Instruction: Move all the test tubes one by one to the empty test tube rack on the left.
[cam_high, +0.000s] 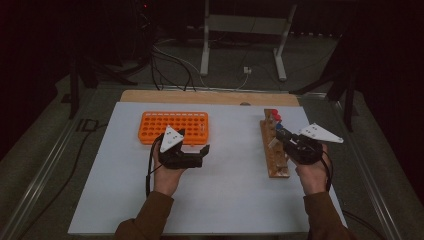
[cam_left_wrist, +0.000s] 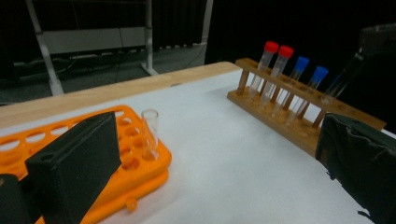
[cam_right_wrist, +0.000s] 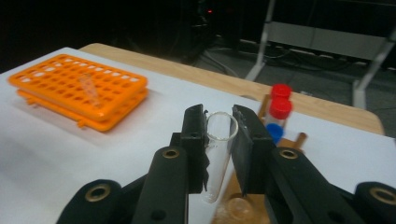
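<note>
The right hand-held gripper (cam_right_wrist: 219, 140) is clamped on a clear, uncapped glass test tube (cam_right_wrist: 218, 154), its black jaws pressing the tube just below the open rim, with the rounded bottom hanging free over an empty hole of the long wooden test tube rack (cam_high: 275, 150). In the high view that right hand-held gripper (cam_high: 281, 136) sits at the rack's middle, with the tube clear of the wood.

The tube looks light, stiff, smooth and brittle, so it will likely slip if tilted and crack if squeezed hard. The present hold near the rim seems sound: keep it upright and avoid knocking it against the rack.

Further along the wooden rack stand the blue-capped tubes (cam_left_wrist: 308, 91) and, beyond them, the red-capped tubes (cam_left_wrist: 273, 70).

The left hand-held gripper (cam_high: 194, 151) rests low on the white table (cam_high: 230, 190) with its jaws apart and nothing between them. Just beyond it lies the orange plastic grid rack (cam_high: 172, 126), which already carries one clear uncapped tube (cam_left_wrist: 150, 134) upright in a hole near its corner.
</note>
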